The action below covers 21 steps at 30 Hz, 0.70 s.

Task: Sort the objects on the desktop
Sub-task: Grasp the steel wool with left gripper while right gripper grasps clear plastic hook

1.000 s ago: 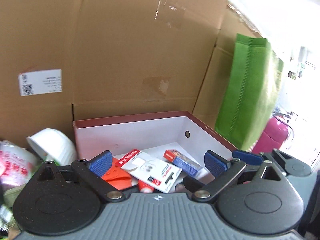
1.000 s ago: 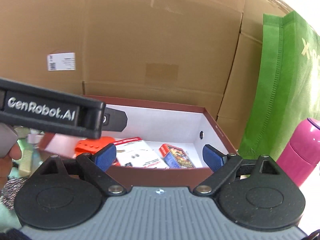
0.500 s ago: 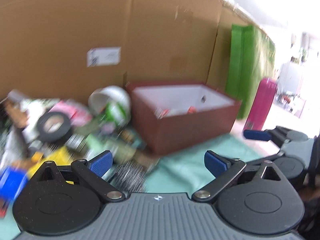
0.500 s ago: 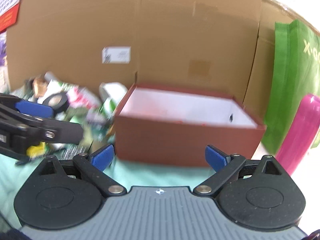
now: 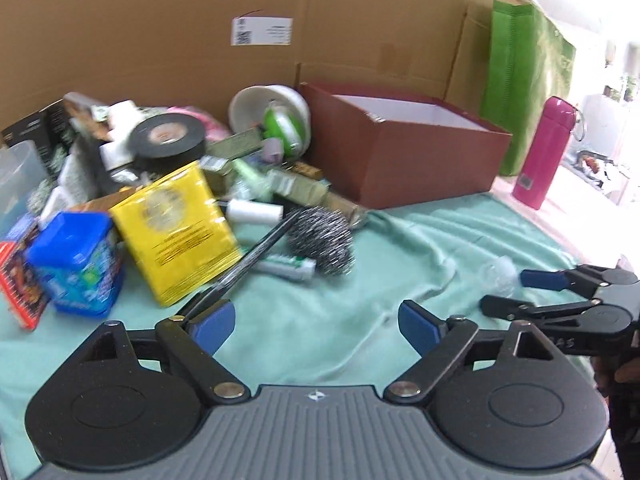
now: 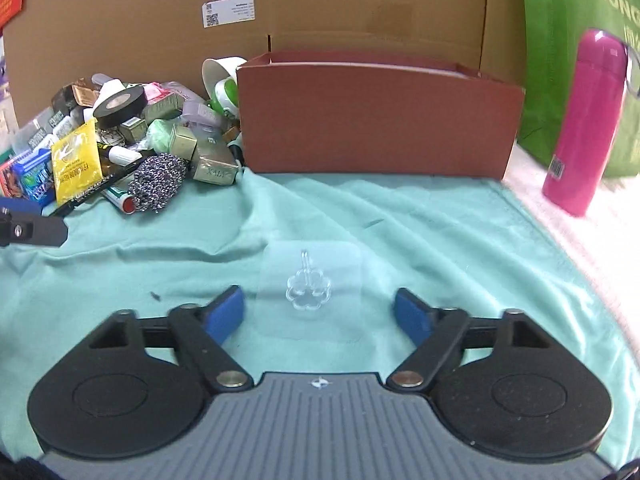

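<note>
Clear plastic hook (image 6: 308, 292) lay flat on teal cloth (image 6: 440, 232), in front of brown box (image 6: 376, 120), stem toward it; framed by right gripper (image 6: 318, 314), closing, untouched; left gripper (image 5: 316, 326) wide, empty.

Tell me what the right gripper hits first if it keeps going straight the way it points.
Probably the clear hook, lying flat on the green cloth between the right gripper's open jaws, which have just been closing. The red box stands well behind it.
</note>
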Each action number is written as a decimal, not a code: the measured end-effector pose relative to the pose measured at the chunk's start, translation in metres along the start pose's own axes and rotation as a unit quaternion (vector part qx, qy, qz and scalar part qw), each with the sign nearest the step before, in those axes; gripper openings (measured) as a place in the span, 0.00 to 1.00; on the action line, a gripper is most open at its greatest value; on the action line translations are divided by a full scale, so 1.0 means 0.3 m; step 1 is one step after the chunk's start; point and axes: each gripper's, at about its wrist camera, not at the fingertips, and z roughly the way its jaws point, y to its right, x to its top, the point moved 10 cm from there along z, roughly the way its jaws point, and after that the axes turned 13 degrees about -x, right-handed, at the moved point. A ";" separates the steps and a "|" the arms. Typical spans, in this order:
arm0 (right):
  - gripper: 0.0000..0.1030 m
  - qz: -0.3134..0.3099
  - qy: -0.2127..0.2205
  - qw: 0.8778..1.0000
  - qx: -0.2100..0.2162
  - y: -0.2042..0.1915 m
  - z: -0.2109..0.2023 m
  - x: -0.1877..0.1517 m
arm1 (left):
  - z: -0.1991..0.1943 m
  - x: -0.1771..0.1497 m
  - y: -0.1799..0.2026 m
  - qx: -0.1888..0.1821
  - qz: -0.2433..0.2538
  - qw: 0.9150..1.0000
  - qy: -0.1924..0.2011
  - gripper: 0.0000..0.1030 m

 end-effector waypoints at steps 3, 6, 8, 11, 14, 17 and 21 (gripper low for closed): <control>0.65 0.001 0.001 1.000 0.006 0.000 -0.002 0.003 | 0.026 0.005 0.019 -0.006 0.007 1.000 -0.004 0.85; 0.55 0.005 0.004 1.000 0.014 0.003 0.003 0.009 | 0.059 0.023 0.018 -0.003 0.008 1.000 -0.009 0.81; 0.54 0.002 0.006 1.000 0.014 -0.003 0.008 0.012 | 0.083 0.050 0.016 -0.003 0.009 1.000 -0.006 0.78; 0.49 -0.009 0.012 1.000 0.017 -0.013 0.003 0.011 | 0.133 0.094 0.012 0.001 0.007 1.000 -0.001 0.76; 0.48 -0.008 0.011 1.000 0.020 -0.013 0.001 0.011 | 0.188 0.125 0.006 0.004 0.002 1.000 0.000 0.76; 0.49 -0.005 0.011 1.000 0.022 -0.011 0.003 0.011 | 0.238 0.135 -0.005 0.004 -0.012 1.000 -0.010 0.76; 0.53 0.003 0.012 1.000 0.024 -0.007 0.009 0.009 | 0.287 0.122 -0.034 0.021 -0.024 0.999 -0.026 0.76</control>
